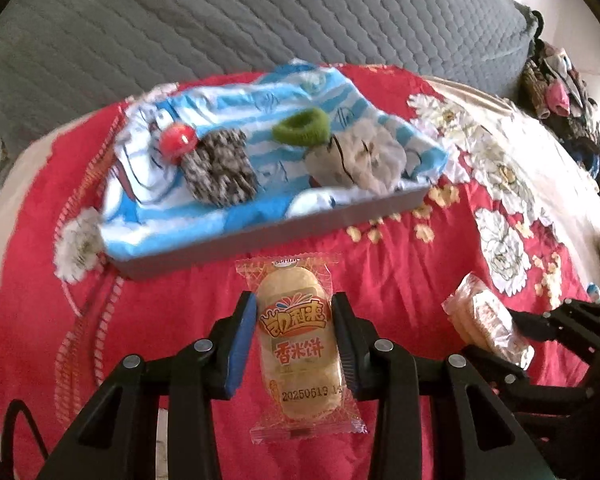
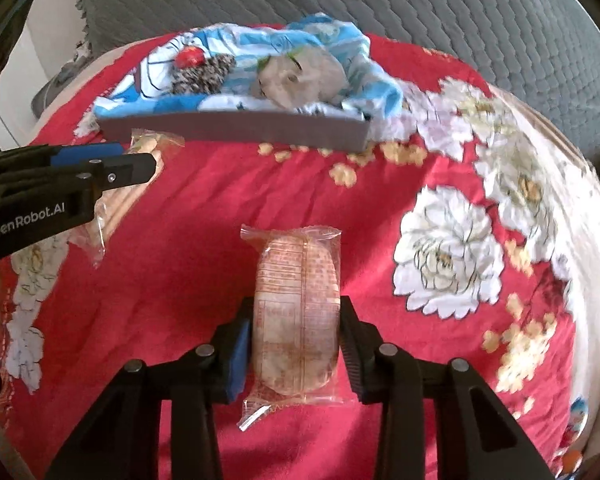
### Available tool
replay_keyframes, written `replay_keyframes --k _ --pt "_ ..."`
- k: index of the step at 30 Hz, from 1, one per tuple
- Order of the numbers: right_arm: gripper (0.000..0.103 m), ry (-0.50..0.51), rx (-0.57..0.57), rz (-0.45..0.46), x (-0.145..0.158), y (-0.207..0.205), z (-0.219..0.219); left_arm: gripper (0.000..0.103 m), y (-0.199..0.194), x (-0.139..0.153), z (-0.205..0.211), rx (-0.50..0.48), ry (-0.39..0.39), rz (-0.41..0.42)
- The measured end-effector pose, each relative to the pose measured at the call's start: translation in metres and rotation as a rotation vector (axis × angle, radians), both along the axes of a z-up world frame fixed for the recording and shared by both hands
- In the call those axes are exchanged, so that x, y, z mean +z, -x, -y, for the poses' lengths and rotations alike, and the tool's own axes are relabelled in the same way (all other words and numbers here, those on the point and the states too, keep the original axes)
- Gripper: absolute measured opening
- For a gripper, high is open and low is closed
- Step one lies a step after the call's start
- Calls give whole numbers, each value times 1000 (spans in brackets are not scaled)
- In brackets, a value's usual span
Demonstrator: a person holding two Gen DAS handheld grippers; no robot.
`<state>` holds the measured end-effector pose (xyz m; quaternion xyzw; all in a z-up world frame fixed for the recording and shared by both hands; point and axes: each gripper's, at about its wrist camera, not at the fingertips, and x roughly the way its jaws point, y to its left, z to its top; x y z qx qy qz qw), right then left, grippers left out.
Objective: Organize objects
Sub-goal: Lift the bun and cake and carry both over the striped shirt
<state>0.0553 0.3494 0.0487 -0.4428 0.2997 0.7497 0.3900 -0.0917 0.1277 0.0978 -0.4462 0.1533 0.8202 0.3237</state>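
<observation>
My left gripper [image 1: 294, 322] is shut on a rice cracker packet [image 1: 296, 344], printed side up, above the red bedspread. My right gripper [image 2: 298, 328] is shut on a second rice cracker packet [image 2: 296, 316], label side up; it also shows in the left wrist view [image 1: 486, 326]. A grey tray [image 1: 284, 232] lies ahead, lined with a blue-and-white striped cloth [image 1: 228, 108]. In it are a red ball [image 1: 177, 140], a black-and-white speckled pad [image 1: 220, 168], a green hair tie [image 1: 300, 128] and a crumpled grey cloth [image 1: 360, 156]. The left gripper and its packet show at the left of the right wrist view [image 2: 100, 168].
A grey quilted cushion [image 1: 260, 16] rises behind the tray. The red bedspread [image 2: 204, 208] has white flower prints [image 2: 448, 256] to the right. A pile of dark clothes [image 1: 560, 92] lies at the far right.
</observation>
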Motion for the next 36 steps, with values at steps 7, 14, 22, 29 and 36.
replay_keyframes --k 7,14,22,29,36 --pt "40 -64 42 -27 41 15 -4 40 21 29 19 70 -15 -52" --pt "40 -83 55 -51 59 22 -3 40 21 37 26 69 1 -63" --pt "40 -101 66 -39 75 29 -8 40 28 61 22 74 -11 -90" --pt "40 -140 61 -39 107 38 -21 40 42 87 26 123 -33 -126" --pt "40 -143 47 -55 142 48 -45 40 55 108 29 153 -47 -171"
